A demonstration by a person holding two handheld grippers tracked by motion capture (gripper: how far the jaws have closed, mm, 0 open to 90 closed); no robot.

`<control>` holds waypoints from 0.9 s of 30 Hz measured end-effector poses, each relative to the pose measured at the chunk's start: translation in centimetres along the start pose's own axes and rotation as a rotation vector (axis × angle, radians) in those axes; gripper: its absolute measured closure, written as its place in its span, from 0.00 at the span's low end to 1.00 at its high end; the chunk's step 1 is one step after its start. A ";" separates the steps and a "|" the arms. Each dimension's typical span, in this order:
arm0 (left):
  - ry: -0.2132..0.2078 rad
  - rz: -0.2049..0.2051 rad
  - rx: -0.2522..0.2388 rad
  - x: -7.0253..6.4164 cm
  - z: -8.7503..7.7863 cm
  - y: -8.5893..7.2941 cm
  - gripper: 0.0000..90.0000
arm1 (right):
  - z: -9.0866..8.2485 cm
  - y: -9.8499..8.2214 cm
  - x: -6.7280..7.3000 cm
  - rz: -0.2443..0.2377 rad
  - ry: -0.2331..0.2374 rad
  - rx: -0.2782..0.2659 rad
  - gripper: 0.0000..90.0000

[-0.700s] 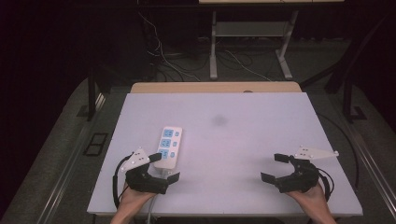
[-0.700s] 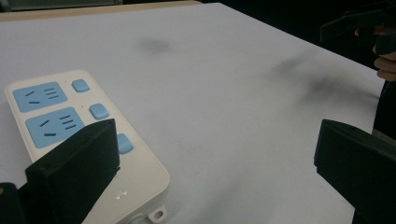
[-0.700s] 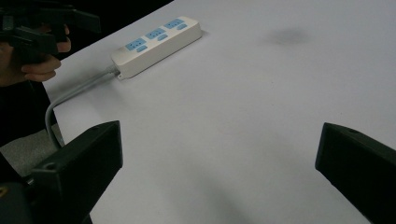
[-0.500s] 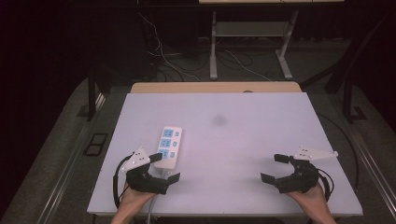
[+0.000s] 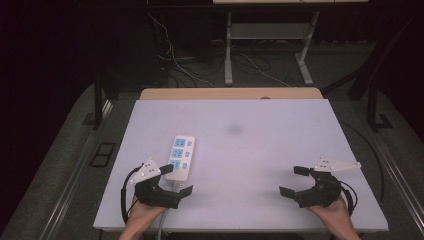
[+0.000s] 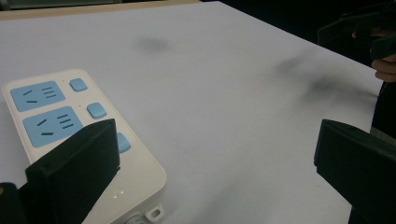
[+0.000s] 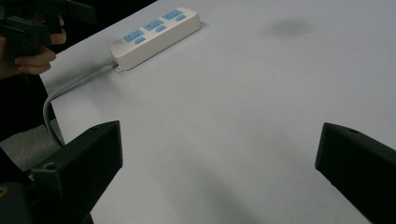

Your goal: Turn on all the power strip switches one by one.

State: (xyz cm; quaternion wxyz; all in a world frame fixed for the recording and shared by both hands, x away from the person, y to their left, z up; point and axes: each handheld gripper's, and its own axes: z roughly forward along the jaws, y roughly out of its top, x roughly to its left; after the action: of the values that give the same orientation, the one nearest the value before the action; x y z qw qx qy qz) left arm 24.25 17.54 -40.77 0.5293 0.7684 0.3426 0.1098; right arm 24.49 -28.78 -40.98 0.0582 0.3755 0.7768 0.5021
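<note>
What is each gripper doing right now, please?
Left gripper: open, holding nothing, near end of the power strip.
Right gripper: open, holding nothing, over bare table.

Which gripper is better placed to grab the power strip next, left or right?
Left. The left gripper, jaws open, sits right at the near end of the white power strip with blue sockets. The right gripper, also open, is far across the white table.

The worktop (image 5: 260,150) is evenly and brightly lit against dark surroundings; shadows are soft, near jaws slightly blurred.
</note>
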 end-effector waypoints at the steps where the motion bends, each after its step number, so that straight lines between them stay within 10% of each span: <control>1: 0.000 0.000 -0.001 -0.1 0.0 0.0 0.00 | 0.0 0.0 0.0 0.001 -0.001 0.000 0.01; 27: -0.032 0.020 0.083 -0.2 -0.4 1.6 0.00 | -0.1 -0.2 0.0 -0.004 -0.010 0.006 0.01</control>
State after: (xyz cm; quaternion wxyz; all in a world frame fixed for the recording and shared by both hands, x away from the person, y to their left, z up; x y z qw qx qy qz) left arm 24.55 17.42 -39.10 0.5013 0.7946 0.3308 0.0884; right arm 24.32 -28.93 -41.13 0.0618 0.3766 0.7787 0.4980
